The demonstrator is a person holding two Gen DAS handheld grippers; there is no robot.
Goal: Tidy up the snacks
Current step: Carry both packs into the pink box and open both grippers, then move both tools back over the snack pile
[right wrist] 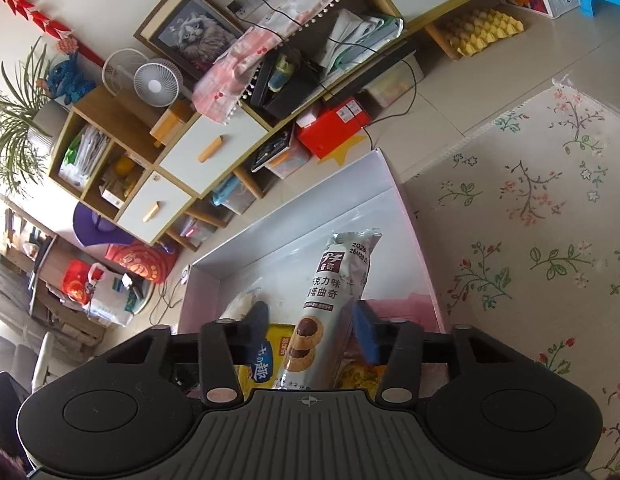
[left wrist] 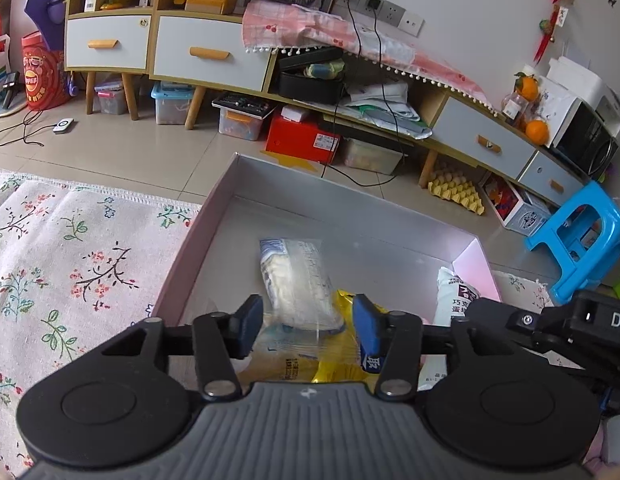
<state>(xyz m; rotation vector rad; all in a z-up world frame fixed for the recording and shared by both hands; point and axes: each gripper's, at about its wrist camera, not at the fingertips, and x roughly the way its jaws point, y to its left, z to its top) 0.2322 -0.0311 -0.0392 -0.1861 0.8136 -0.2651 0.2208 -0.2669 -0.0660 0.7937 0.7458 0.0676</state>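
Observation:
A pink box with a grey inside stands on the floral cloth. In the left wrist view my left gripper is open just above a clear bag of pale snacks lying in the box, with a yellow packet under it. A white cookie pack lies at the box's right side, next to my right gripper's black body. In the right wrist view my right gripper is open over the same box, its pads either side of the long white cookie pack, not touching it. A yellow packet lies beneath.
The floral cloth surrounds the box. A low cabinet with drawers lines the far wall, with storage tubs and a red box under it. A blue stool stands at the right.

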